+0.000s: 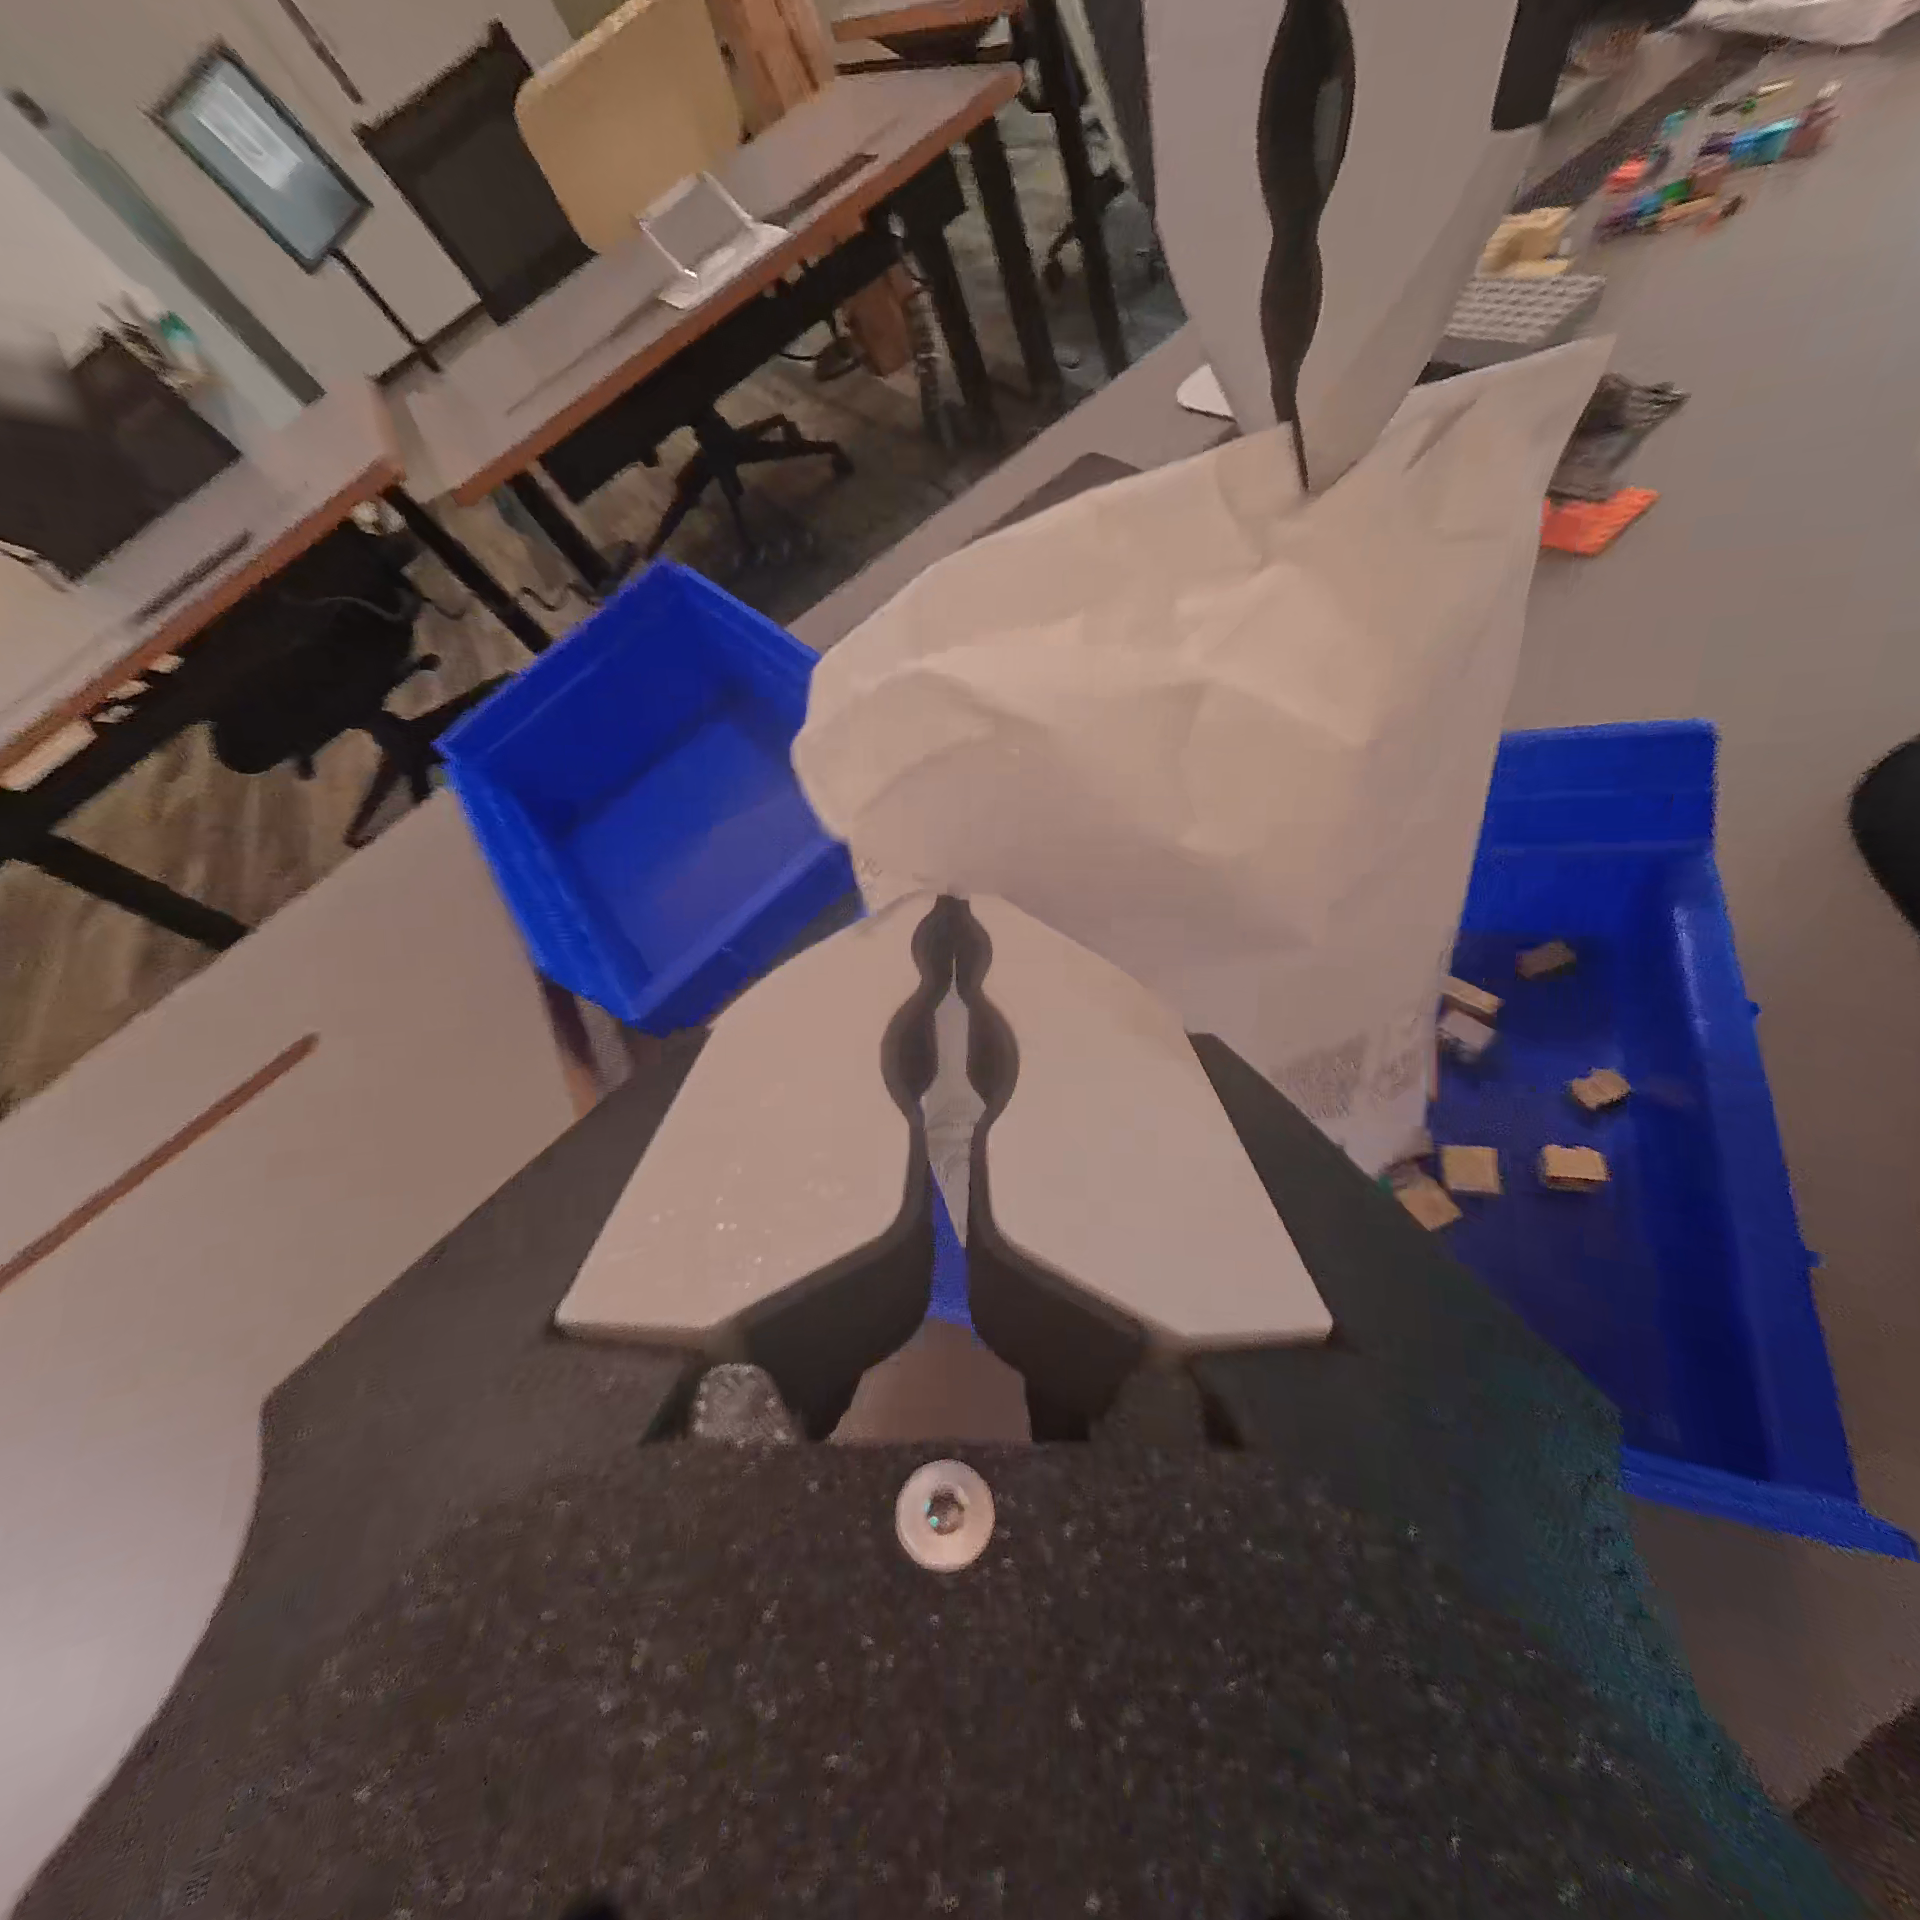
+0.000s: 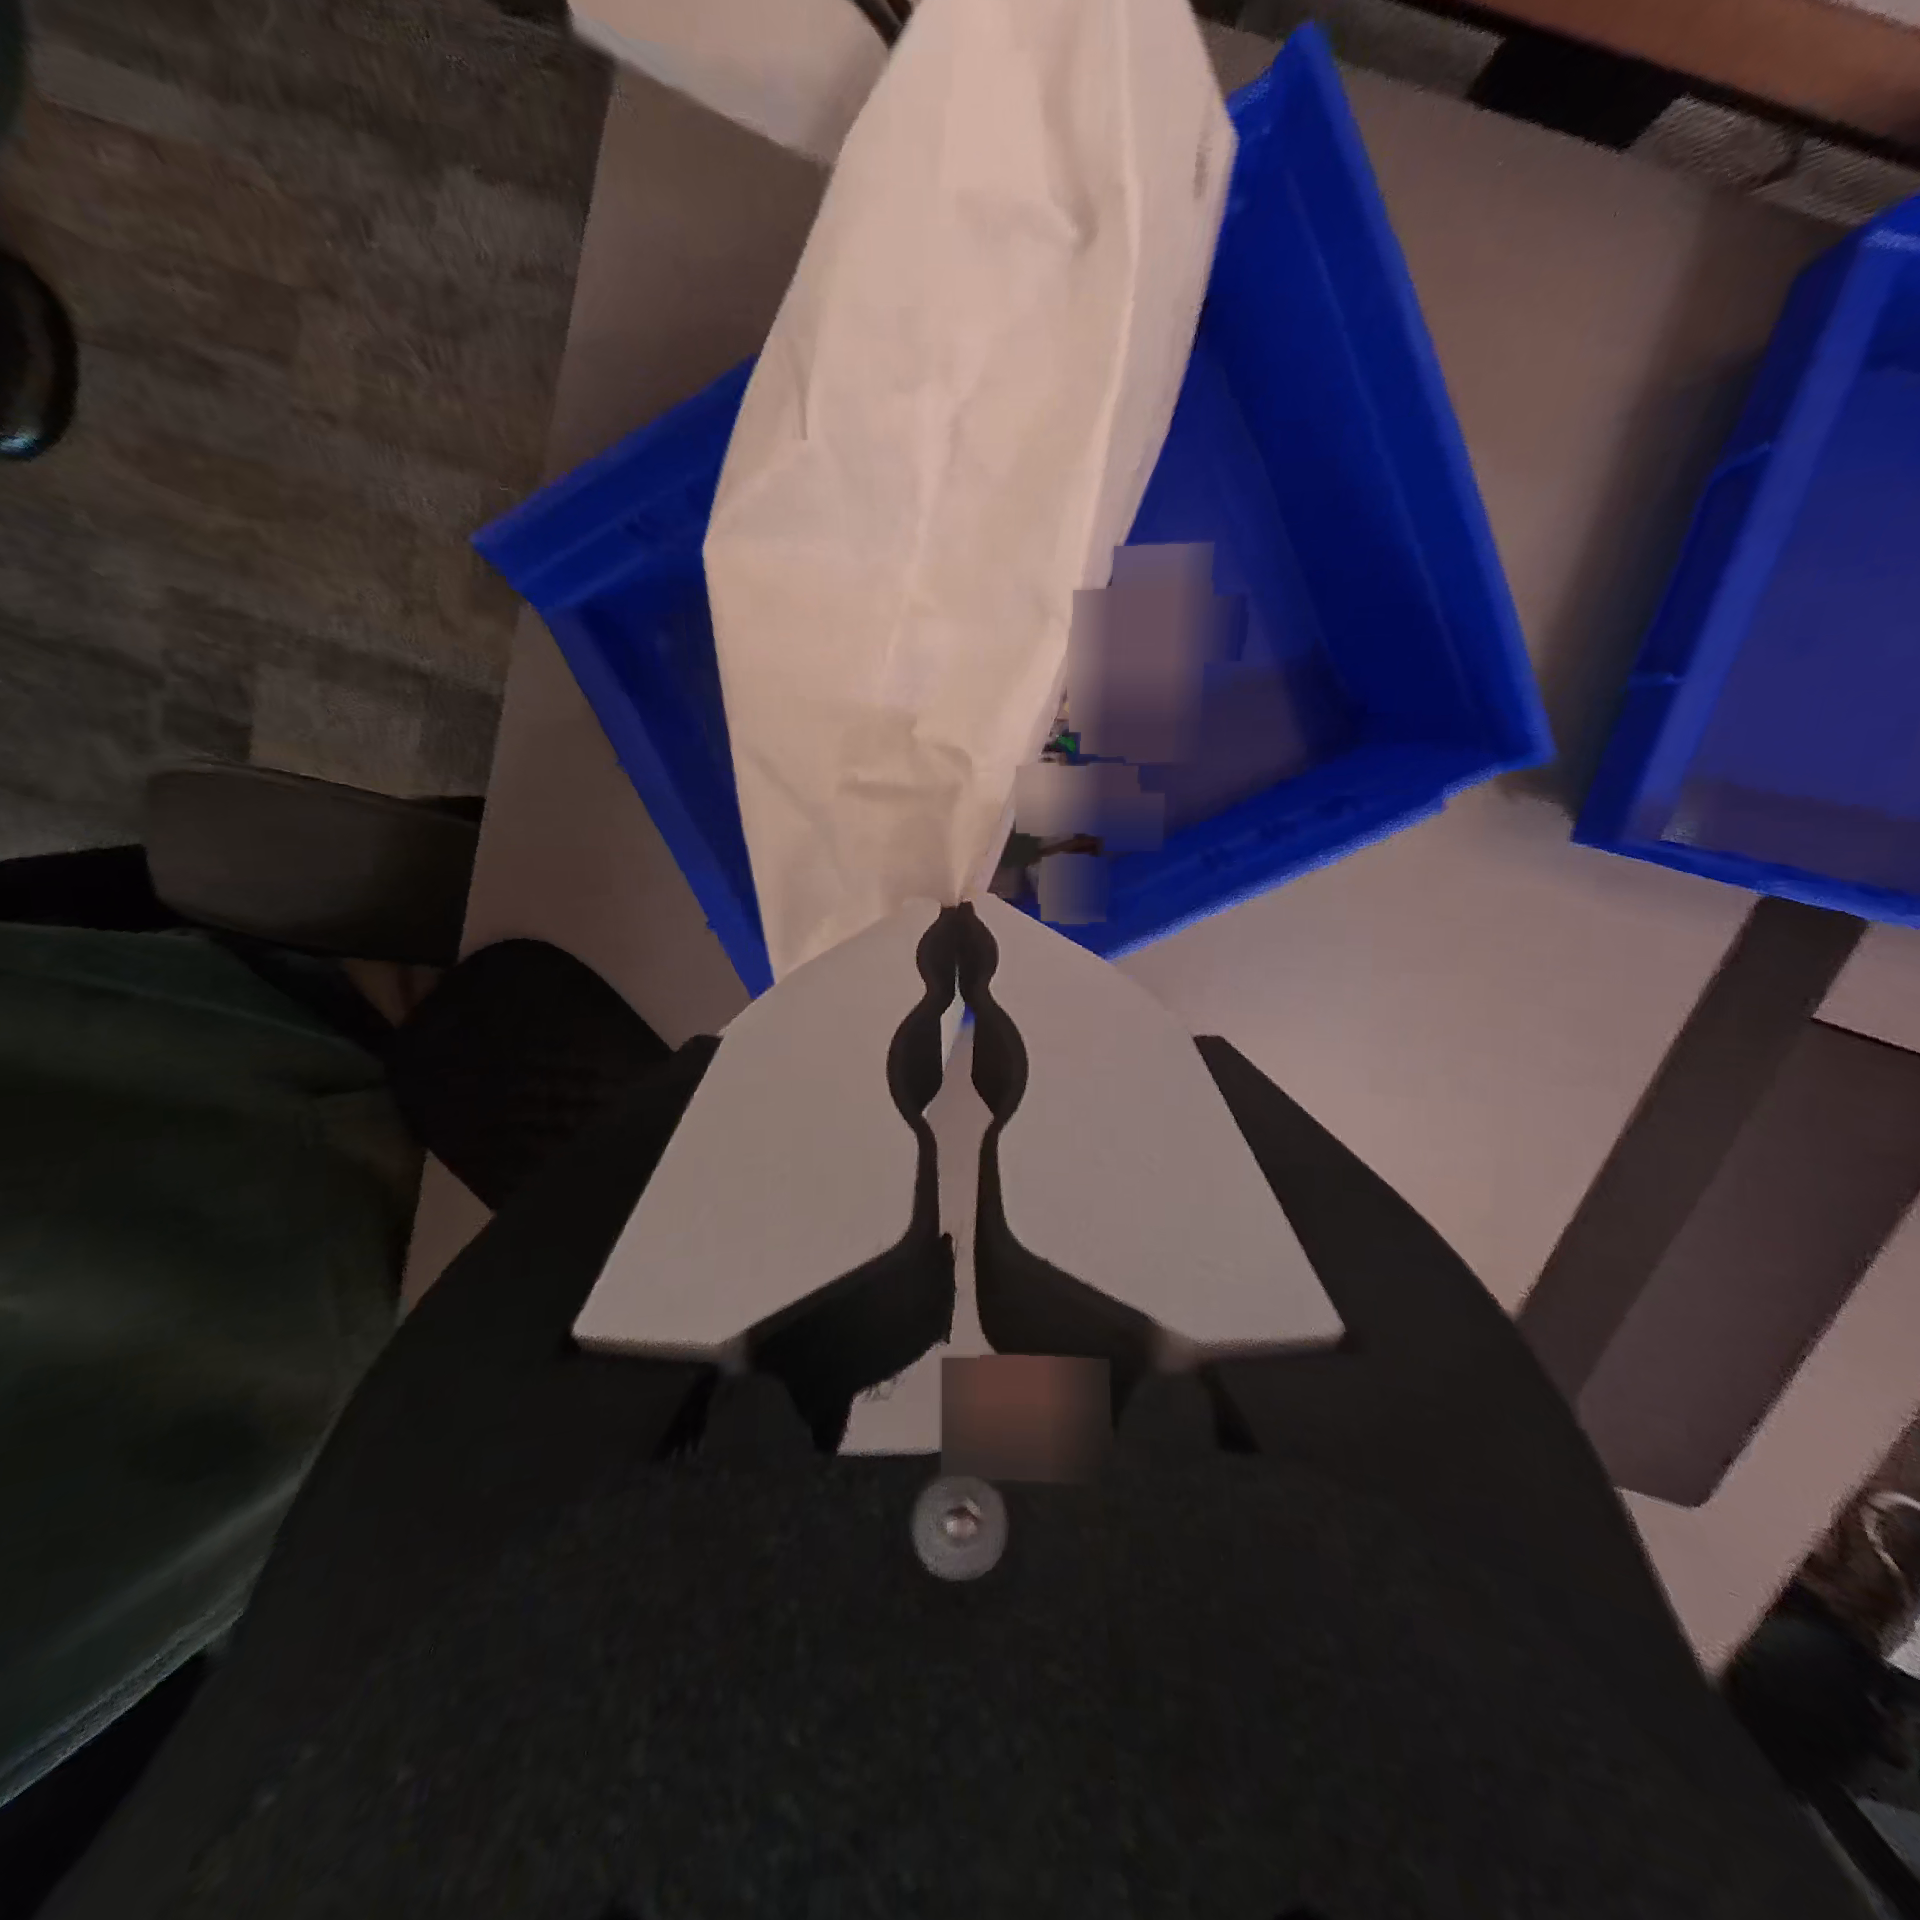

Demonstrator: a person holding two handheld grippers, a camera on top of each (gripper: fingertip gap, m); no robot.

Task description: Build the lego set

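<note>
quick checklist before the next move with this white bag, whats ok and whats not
1. Left hand-held gripper shut on a pinched edge of the white paper bag: ok.
2. Right hand-held gripper shut on the bag's other end: ok.
3. Bag lifted, slung between both grippers: ok.
4. Bag's contents: cannot tell, none show.
5. Blue bin nearest the left gripper empty: ok.
6. Second blue bin holds small tan blocks; bag overlaps its view: cannot tell if clear of it.

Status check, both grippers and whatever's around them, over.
Left gripper shut on white bag. Right gripper shut on the bag's other end. Bag hangs over blue bin holding small pieces; second blue bin beside.
</note>
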